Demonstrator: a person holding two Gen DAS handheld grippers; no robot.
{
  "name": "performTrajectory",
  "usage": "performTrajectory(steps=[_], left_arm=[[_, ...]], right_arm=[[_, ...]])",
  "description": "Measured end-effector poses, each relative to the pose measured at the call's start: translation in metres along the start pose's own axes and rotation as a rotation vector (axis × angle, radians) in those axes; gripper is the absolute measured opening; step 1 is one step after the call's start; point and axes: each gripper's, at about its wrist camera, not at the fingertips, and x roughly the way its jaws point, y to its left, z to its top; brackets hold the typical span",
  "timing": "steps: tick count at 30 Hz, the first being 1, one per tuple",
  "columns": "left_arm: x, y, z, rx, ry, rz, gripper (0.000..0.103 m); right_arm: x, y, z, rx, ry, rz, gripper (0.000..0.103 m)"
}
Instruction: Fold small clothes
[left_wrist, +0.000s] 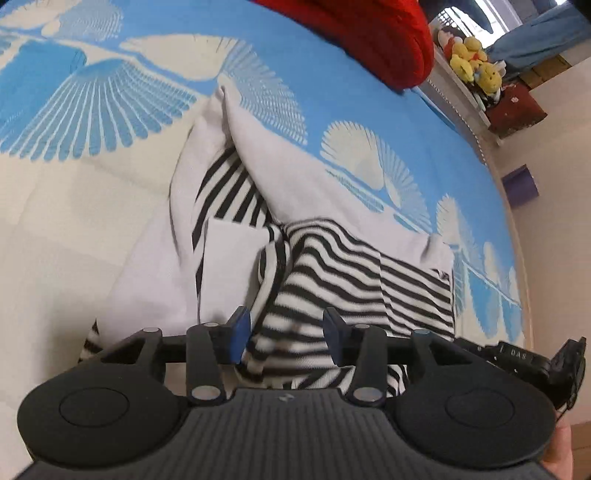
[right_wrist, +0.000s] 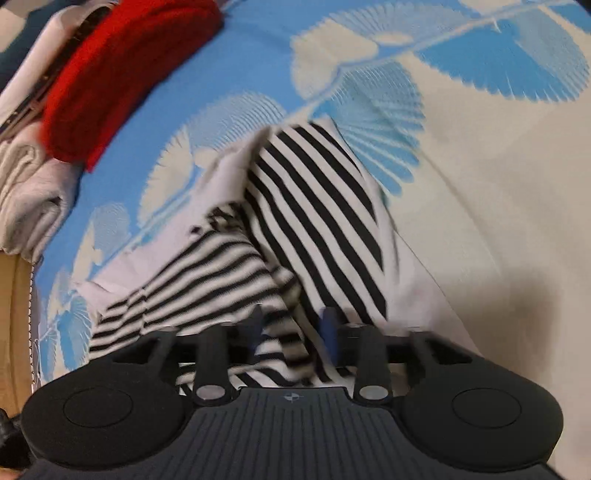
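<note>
My left gripper (left_wrist: 286, 334) hangs low over the bed, its blue-tipped jaws standing apart with a bunched fold of the striped garment (left_wrist: 332, 269) rising between them; the fabric fills the gap, but I cannot tell whether either pad presses on it. The garment, black-and-white stripes joined to plain white panels, lies crumpled on the bedspread (left_wrist: 92, 92), directly ahead of and under both tools. From the left wrist view, a white panel runs away from the jaws toward a point, with striped cloth showing in the opening between two white flaps.

My right gripper (right_wrist: 293, 328) is over the same heap. That view is blurred; its jaws also stand apart, with striped cloth (right_wrist: 314, 206) passing between and below them, and again contact is unclear. A broad striped panel stretches ahead of the right jaws, a finer-striped part to their left.

The bedspread is blue and cream with fan-shaped prints. A red folded cloth (left_wrist: 369, 40) lies well beyond the garment, next to a grey-white folded cloth (right_wrist: 33, 184) in the right view. Yellow plush toys (left_wrist: 476, 62) sit on a ledge past the bed's edge.

On a black part at the right of the left tool I read the letters "DAS" (left_wrist: 517, 353).
</note>
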Motion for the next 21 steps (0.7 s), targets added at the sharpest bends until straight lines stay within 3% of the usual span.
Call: performTrajectory(steps=[3,4,5,6,8,11,13,15,16,17,19,21], left_arm=[[0.016,-0.003,-0.003,-0.004,0.023,0.045,0.042],[0.015,0.005,0.0,-0.002,0.027,0.046,0.028],[0.017,0.005,0.0,0.002,0.029,0.047,0.012],[0.015,0.008,-0.001,0.007,0.024,0.046,0.003],[0.004,0.005,0.001,0.009,-0.057,0.053,0.003],[-0.015,0.002,0.005,0.022,-0.161,0.079,0.003],[-0.009,0.005,0.003,0.017,-0.113,0.121,0.003],[0.01,0.011,-0.002,0.001,0.017,0.14,0.006],[0.015,0.013,-0.004,-0.005,0.056,0.139,0.007],[0.015,0.011,-0.005,-0.001,0.051,0.141,0.007],[0.002,0.0,-0.002,0.062,-0.02,0.146,0.01],[-0.012,-0.011,0.0,0.129,-0.108,0.126,0.013]], right_arm=[[0.009,0.0,-0.001,-0.005,0.021,-0.022,0.041],[0.015,0.001,-0.002,-0.005,0.036,-0.027,0.037],[0.02,0.002,-0.003,-0.01,0.048,-0.024,0.02],[0.023,0.005,-0.005,-0.019,0.05,-0.014,0.007],[0.017,0.014,-0.007,-0.047,0.016,0.018,0.004],[-0.002,0.027,-0.003,-0.09,-0.076,0.175,0.003],[-0.006,0.028,0.0,-0.079,-0.091,0.213,0.003],[0.002,0.02,0.0,-0.054,-0.053,0.127,0.003],[0.01,0.014,0.0,-0.046,-0.023,0.043,0.004],[0.015,0.009,-0.001,-0.038,-0.007,-0.002,0.006],[0.019,0.004,0.0,-0.023,0.006,-0.07,0.026],[0.005,0.01,0.002,-0.044,-0.064,-0.099,0.032]])
